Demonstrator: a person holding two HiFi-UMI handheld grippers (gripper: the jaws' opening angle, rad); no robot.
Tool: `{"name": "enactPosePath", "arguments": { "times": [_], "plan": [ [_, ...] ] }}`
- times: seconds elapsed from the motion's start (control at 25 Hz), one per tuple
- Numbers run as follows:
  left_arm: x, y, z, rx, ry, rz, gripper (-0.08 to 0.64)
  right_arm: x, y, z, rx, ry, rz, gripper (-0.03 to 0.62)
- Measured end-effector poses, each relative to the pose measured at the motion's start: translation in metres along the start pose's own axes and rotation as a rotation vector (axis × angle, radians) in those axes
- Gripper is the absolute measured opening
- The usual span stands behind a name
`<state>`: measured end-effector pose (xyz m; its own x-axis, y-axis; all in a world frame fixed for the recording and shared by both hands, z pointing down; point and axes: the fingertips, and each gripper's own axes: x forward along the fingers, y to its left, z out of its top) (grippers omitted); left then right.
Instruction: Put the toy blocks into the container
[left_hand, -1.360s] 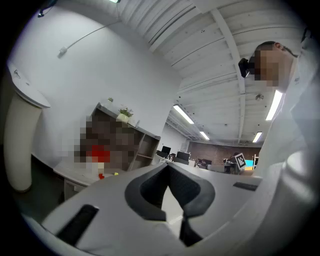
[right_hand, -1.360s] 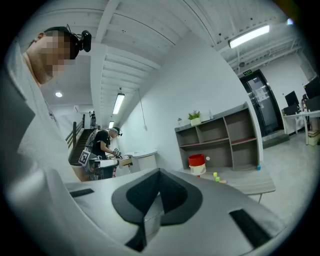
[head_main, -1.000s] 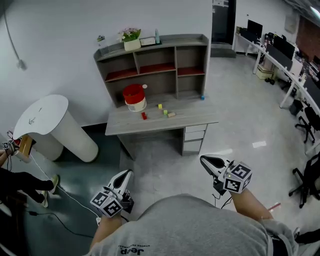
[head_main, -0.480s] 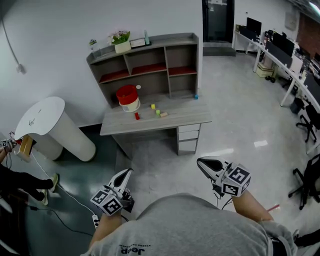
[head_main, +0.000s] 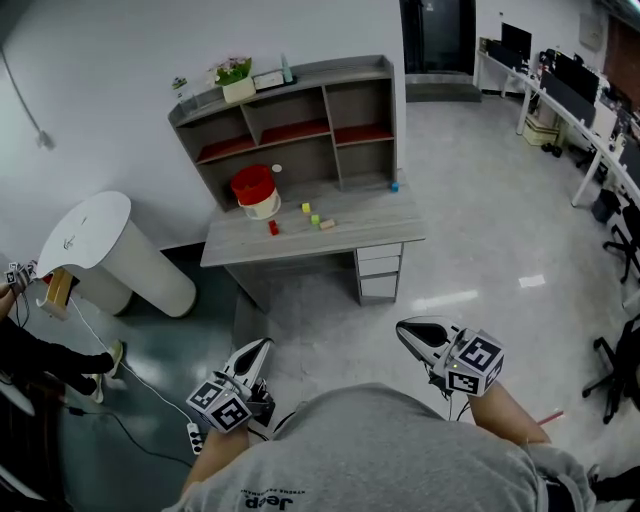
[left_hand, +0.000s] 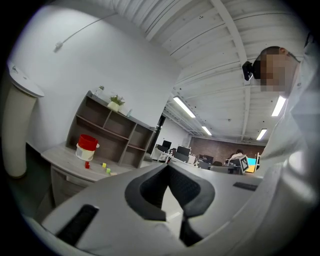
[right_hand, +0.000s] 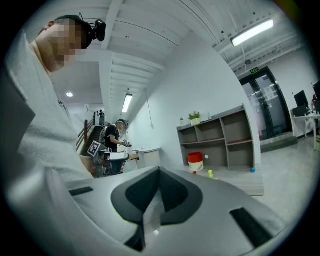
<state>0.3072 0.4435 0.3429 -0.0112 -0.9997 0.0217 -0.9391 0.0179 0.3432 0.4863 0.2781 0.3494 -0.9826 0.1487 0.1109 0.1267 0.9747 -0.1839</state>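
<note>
The toy blocks show only as tiny coloured specks on the worktop (head_main: 380, 222), too small for their faces to be made out. A red block (head_main: 272, 228), a yellow block (head_main: 306, 208), a green block (head_main: 315, 219) and a pale wooden block (head_main: 327, 224) are scattered near the middle. A blue block (head_main: 395, 185) lies apart by the back right corner. The container (head_main: 254, 191), round with a red upper part over a cream lower part, stands toward the back left of the worktop, just in front of the shelf unit (head_main: 300, 120); whether it is lidded cannot be told. The worktop and shelf unit are of grey wood-grain board, with red panels lining two of the shelves. The left gripper (head_main: 263, 343) and the right gripper (head_main: 402, 327) are held low over the glossy floor (head_main: 480, 230), well apart from the worktop. Each carries a cube with black-and-white square markers. The hands behind them are partly hidden by a grey shirt (head_main: 370, 450). The left gripper's dark, matt fingers (left_hand: 150, 190) are closed tip to tip with nothing between them, and the right gripper's fingers (right_hand: 145, 192) are likewise closed and empty. Dark print at the bottom edge of the shirt is upside down, cut off and not readable.
</note>
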Motion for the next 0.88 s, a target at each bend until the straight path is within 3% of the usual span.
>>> {"name": "enactPosePath", "arguments": {
  "times": [0.32,0.64,0.88],
  "plan": [
    [0.015,0.073,0.015,-0.045,-0.019,0.001,0.015,0.070,-0.020,0.005,-0.023,0.052,0.005,-0.002],
    [0.043,0.218,0.064,-0.053,-0.009,-0.071,0.015,0.217,-0.052,0.035,-0.023,0.053,-0.058,-0.002],
    [0.061,0.315,0.114,0.016,0.031,-0.159,0.015,0.326,-0.077,0.073,-0.030,0.037,-0.123,-0.001]
  ]
}}
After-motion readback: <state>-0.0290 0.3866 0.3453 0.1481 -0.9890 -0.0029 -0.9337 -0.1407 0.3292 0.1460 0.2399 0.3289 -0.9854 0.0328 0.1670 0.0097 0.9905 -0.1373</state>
